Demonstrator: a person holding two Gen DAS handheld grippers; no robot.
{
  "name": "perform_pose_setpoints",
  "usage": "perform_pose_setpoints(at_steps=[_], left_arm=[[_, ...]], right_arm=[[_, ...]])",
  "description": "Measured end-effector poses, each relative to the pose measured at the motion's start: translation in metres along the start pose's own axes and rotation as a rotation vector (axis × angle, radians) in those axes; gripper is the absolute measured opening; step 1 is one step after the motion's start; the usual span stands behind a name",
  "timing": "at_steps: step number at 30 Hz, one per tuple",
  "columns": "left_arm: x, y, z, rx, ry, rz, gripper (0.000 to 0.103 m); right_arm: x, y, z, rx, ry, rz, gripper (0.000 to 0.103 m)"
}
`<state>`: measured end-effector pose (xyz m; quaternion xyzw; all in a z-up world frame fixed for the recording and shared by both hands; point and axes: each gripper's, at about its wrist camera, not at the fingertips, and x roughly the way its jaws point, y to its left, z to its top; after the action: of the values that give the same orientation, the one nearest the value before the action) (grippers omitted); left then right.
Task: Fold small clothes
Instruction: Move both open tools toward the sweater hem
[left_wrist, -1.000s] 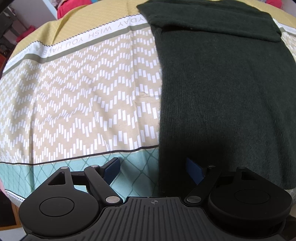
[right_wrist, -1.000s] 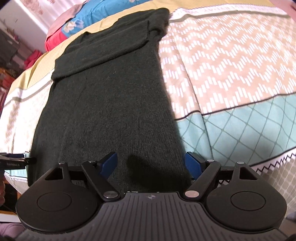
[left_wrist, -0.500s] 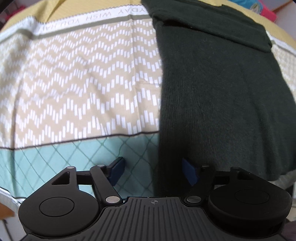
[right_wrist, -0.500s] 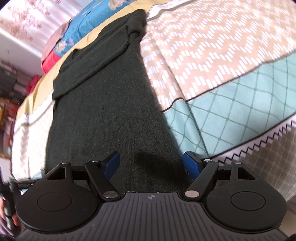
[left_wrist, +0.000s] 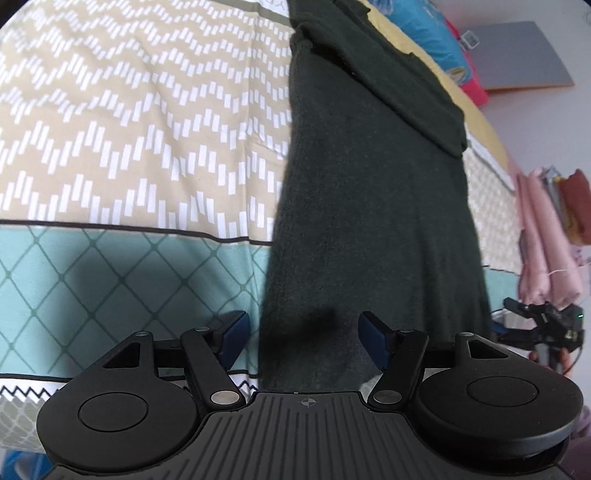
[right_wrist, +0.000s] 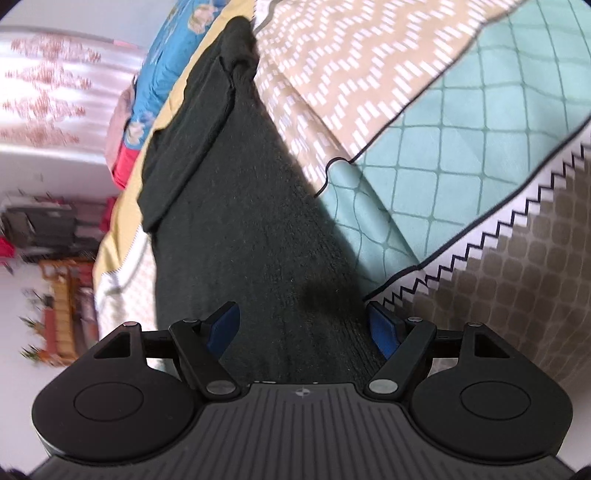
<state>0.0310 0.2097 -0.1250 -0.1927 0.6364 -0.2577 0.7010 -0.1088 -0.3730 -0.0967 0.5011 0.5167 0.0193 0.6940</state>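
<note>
One dark green knit sweater (left_wrist: 373, 206) lies flat on the bed, on a patterned bedsheet (left_wrist: 129, 122) — tan chevron band, teal diamond band, zigzag border. One sleeve (left_wrist: 402, 92) is folded across the sweater's far end. The sweater's near hem hangs at the bed edge.

Two tongs in use. Left tongs (left_wrist: 303, 341): blue pads spread wide apart, nothing between them but air, straddling the sweater's left side edge near the hem — one pad over the teal band, the other over knit. Right tongs (right_wrist: 303, 330): also spread apart, gripping nothing, sitting over the sweater's right hem corner, right pad at the sweater's edge next to the zigzag border. The right tongs also show small in the left wrist view, just past the sweater's right edge.

Beyond the sweater's far end: one blue floral pillow (right_wrist: 173, 59) and a red item beside it.
</note>
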Motion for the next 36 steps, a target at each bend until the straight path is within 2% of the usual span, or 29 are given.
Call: perform_pose_setpoints(at_steps=[2,5,7,10,15,18,23,26,30,33,36], left_arm=[[-0.002,0.004,-0.002,-0.014,0.011,-0.02,0.103],[-0.013,0.004,-0.004,-0.008,-0.026,-0.008,0.103],[-0.02,0.001,-0.001,0.012,-0.055,-0.026,0.103],[-0.018,-0.005,0.008,0.02,-0.072,-0.028,0.103],[0.01,-0.002,0.021,-0.001,-0.04,0.006,0.103],[0.007,0.002,0.02,-0.017,-0.052,-0.03,0.103],[0.002,0.016,0.011,-0.048,-0.027,-0.098,0.103],[0.002,0.01,0.007,-0.033,-0.003,-0.123,0.103],[0.004,-0.001,0.007,0.022,0.012,-0.091,0.103],[0.012,0.004,0.008,-0.016,0.042,-0.089,0.103],[0.007,0.007,0.005,-0.013,0.024,-0.076,0.103]], right_arm=[[-0.001,-0.006,0.0,0.042,-0.001,0.028,0.08],[-0.002,-0.007,0.0,0.049,-0.001,0.061,0.079],[0.0,-0.005,-0.001,0.039,0.005,0.072,0.079],[0.006,-0.003,0.0,0.037,0.025,0.087,0.079],[0.014,-0.001,0.003,0.032,0.042,0.082,0.079],[0.01,-0.002,0.003,0.031,0.04,0.078,0.079],[0.009,-0.009,0.003,0.042,0.055,0.098,0.079],[0.012,-0.008,0.003,0.033,0.081,0.112,0.079],[0.015,-0.001,0.004,0.003,0.101,0.115,0.079],[0.019,0.0,0.006,0.012,0.109,0.104,0.078],[0.014,0.002,0.007,-0.008,0.111,0.097,0.078]])
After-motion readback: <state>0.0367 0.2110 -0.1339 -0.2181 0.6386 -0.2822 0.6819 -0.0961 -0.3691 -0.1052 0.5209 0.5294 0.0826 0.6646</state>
